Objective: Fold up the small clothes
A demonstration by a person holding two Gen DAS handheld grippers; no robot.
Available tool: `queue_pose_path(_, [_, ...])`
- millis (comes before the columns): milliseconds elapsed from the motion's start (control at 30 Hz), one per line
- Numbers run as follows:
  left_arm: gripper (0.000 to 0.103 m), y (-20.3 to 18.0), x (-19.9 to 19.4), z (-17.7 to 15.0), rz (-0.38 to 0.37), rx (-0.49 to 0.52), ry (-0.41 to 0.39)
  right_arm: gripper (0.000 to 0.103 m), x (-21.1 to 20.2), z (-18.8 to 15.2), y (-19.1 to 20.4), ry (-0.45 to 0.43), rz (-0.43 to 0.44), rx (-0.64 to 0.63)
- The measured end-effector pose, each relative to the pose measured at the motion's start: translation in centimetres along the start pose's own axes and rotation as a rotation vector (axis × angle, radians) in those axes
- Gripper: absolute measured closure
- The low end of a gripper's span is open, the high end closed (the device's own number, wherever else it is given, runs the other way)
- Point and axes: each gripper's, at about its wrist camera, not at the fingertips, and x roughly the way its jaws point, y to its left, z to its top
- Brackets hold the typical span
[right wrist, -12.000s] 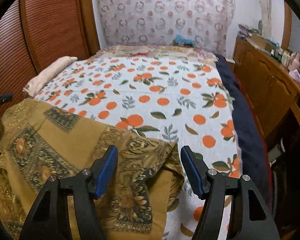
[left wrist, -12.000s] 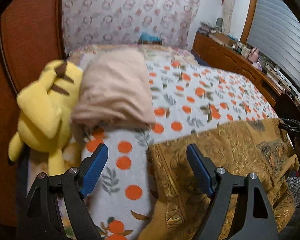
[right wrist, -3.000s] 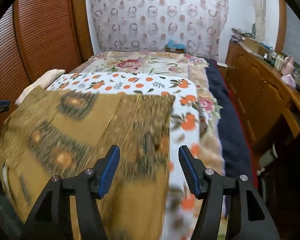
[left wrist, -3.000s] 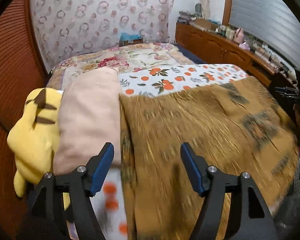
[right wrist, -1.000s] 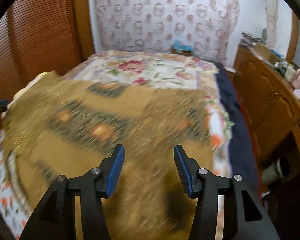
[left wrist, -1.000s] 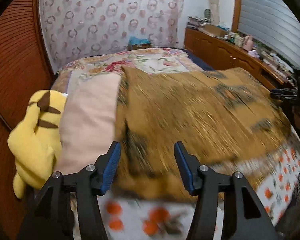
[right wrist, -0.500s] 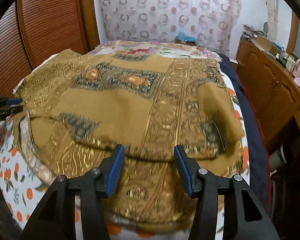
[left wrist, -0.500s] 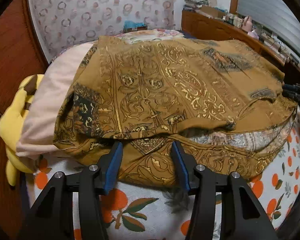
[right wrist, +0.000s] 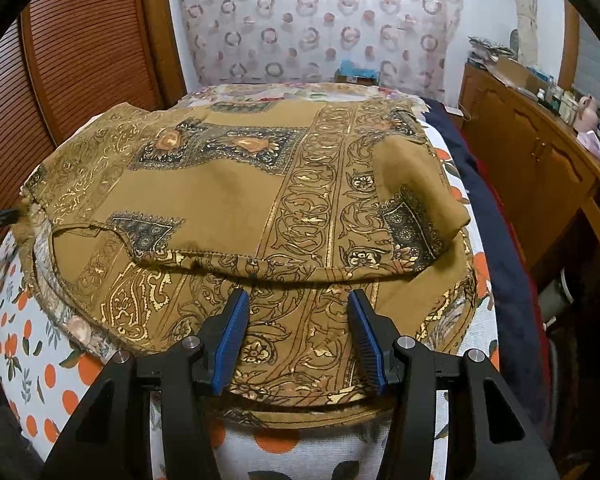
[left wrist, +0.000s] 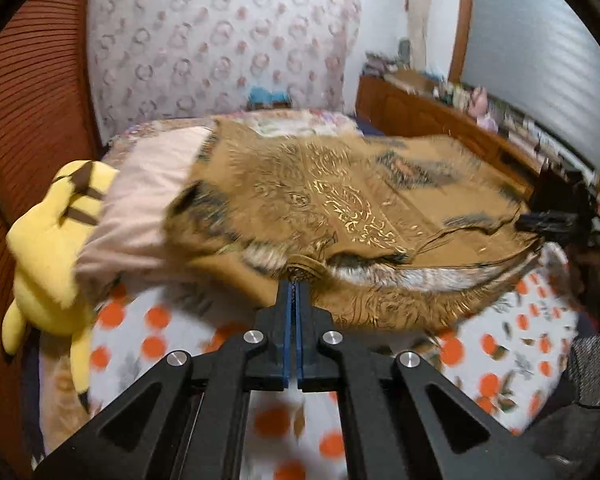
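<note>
The left gripper (left wrist: 295, 286) was clamped on the brown garment's (right wrist: 236, 184) near hem for folding; the right gripper (right wrist: 296, 312) hovered open, empty, above the bed's (right wrist: 40, 364) near edge.

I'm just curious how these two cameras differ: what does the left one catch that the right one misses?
Only the left view shows a yellow plush toy and a pink pillow, plus the left gripper shut on the garment's edge. Only the right view shows the right gripper open above the cloth. Both show the brown patterned garment and the orange-dotted sheet.
</note>
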Motion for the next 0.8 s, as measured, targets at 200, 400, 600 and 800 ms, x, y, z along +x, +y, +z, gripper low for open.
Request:
queue_pose_path(200, [0.101,1.5,-2.7,-3.0,0.047,-0.064,0.005,0.05,0.5,-0.4,-0.7,-0.009,-0.005,0.005])
queue_pose_path(400, [0.083,1.7,-1.2,-1.7,0.051,-0.059,0.024,0.05,-1.0,-1.2,-1.2,-0.015,0.014,0.018])
queue_pose_path(600, [0.055,0.4,3.0,1.4,0.074,0.026,0.032,0.05,-1.9,-1.1,-0.1,-0.036,0.023,-0.002])
queue_pose_path(800, [0.055,1.5,7.2,2.8,0.206,0.087,0.115,0.05,-2.0,-0.9,1.7,-0.048,0.055,-0.029])
